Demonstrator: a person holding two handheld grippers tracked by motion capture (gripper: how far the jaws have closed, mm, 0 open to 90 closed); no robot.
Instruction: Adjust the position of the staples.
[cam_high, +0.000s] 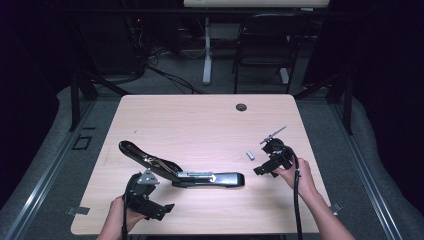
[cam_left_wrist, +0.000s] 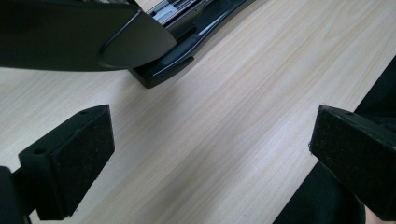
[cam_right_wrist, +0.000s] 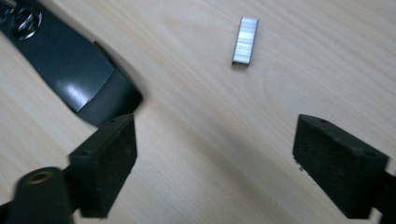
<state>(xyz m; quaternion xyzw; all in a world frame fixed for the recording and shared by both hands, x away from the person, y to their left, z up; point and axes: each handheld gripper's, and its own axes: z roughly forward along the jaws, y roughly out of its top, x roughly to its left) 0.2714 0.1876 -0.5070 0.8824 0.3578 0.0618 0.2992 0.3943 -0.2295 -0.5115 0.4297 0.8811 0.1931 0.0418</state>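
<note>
— What do I see by my left gripper (cam_left_wrist: 210, 158)?

— Its two black jaws are wide apart, with nothing between them, just the light wood table (cam_left_wrist: 243, 107).

— And up top?

— A black stapler (cam_left_wrist: 182, 51) lies on the table with its lid (cam_left_wrist: 93, 37) lifted up. I see shiny metal inside it. Something dark sits at the right edge; I can't tell what.

I am working at a pale wooden table (cam_high: 200, 115) with a dark cable hole (cam_high: 241, 107) near its far edge. A black stapler (cam_high: 182, 172), its lid swung open, is lying toward the near edge, and a staple strip (cam_high: 250, 155) is resting nearer the right edge.
</note>
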